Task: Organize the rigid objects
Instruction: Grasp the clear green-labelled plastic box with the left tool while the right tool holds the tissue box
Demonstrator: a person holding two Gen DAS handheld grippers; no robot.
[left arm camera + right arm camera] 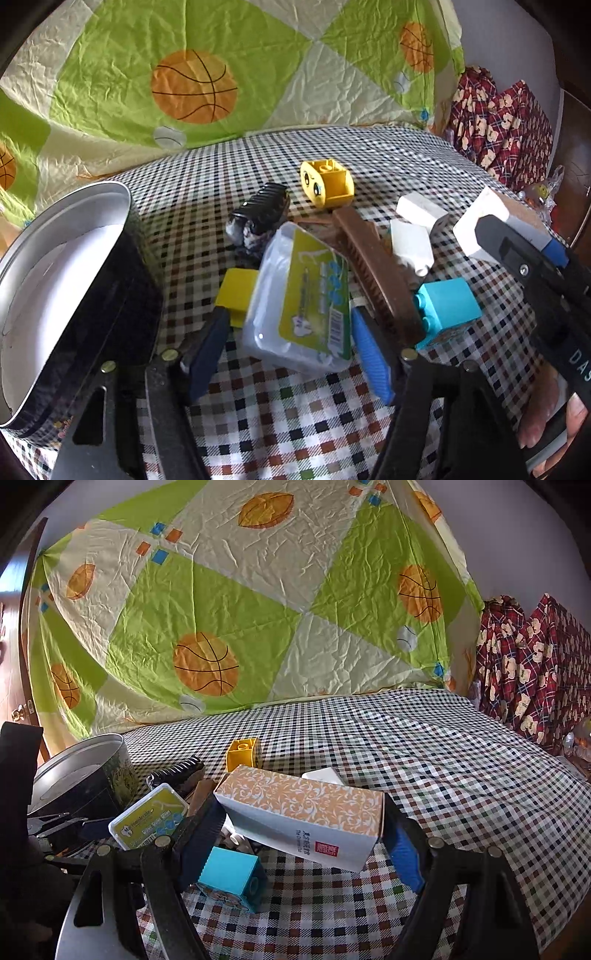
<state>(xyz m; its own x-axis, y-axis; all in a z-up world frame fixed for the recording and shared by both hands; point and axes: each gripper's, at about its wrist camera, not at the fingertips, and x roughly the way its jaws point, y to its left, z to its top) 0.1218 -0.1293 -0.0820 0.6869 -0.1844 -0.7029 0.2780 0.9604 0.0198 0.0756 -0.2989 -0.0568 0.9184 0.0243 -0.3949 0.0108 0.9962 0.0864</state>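
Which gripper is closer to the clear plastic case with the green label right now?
Left. The left gripper has its jaws around the clear plastic case, one on each side. The right gripper is off to the side, its jaws closed on the orange patterned box.

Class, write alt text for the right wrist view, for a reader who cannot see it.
The right gripper holds an orange-patterned white box between its blue fingers, tilted over a checked tablecloth. Below it lies a turquoise toy block; to the left are a clear case with a green label and a round metal tin.
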